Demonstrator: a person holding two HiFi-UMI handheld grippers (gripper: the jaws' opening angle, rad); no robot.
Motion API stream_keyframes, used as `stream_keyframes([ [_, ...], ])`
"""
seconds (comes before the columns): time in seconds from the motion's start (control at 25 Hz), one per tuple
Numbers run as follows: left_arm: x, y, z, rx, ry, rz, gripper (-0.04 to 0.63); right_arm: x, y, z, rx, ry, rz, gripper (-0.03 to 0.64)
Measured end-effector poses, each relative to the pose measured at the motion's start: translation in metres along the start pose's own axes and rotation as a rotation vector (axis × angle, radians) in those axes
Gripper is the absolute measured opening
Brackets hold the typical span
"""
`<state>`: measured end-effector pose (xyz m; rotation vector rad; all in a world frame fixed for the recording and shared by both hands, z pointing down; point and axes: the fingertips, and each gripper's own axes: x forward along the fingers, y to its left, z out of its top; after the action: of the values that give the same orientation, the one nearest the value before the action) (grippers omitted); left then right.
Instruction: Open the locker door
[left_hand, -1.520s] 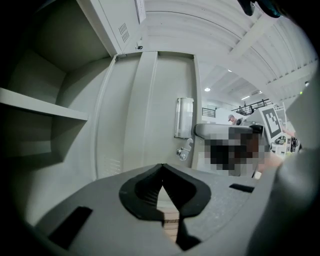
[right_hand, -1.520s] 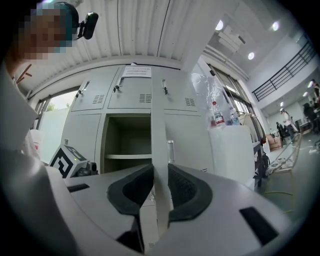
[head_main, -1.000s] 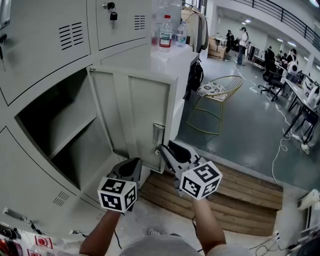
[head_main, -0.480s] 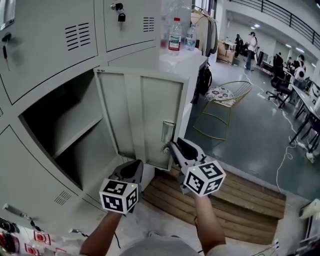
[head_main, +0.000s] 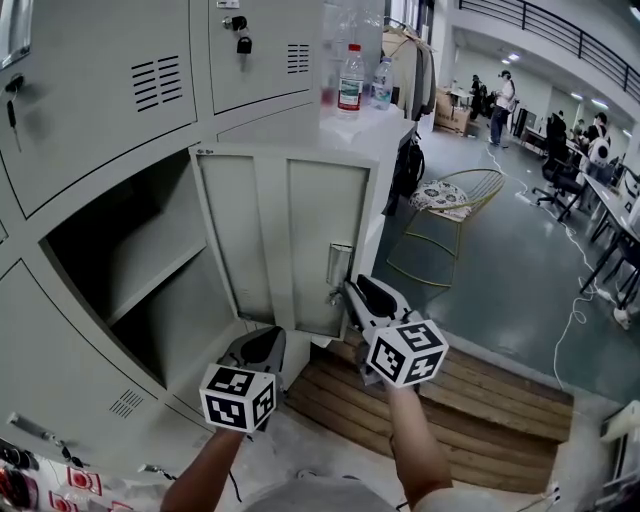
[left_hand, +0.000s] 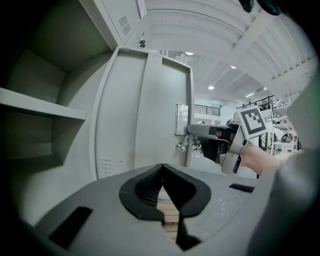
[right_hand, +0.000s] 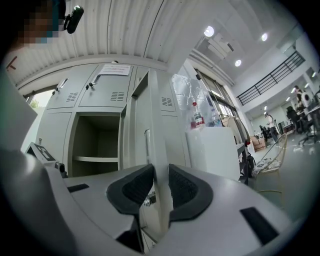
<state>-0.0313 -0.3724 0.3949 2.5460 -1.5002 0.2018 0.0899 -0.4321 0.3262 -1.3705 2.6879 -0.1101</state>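
The grey locker door (head_main: 290, 240) stands swung wide open, its inner face toward me, beside the empty compartment (head_main: 140, 270) with one shelf. My right gripper (head_main: 348, 288) is at the door's free edge just below the latch plate (head_main: 339, 264). In the right gripper view the door's edge (right_hand: 156, 130) runs upright between the pads of the right gripper (right_hand: 161, 180), which touch it on both sides; the jaws have just been opening slightly. My left gripper (head_main: 265, 345) hangs lower left, in front of the compartment, shut and empty, its tips (left_hand: 162, 167) meeting.
Two water bottles (head_main: 350, 78) stand on a white cabinet right of the door. A wire chair (head_main: 450, 215) sits beyond it, and a wooden platform (head_main: 480, 385) lies below. A key and padlock (head_main: 243, 40) hang on the upper locker. People stand far back in the hall.
The right gripper has shifted a little to the right with the door's edge, and the door stands slightly further open. The left gripper has stayed almost in place.
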Motion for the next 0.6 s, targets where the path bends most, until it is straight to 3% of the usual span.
stream_keyframes([
  [0.6, -0.004, 0.006, 0.003, 0.003, 0.000, -0.022, 0.006, 0.011, -0.014, 0.000, -0.010, 0.001, -0.088, 0.092],
])
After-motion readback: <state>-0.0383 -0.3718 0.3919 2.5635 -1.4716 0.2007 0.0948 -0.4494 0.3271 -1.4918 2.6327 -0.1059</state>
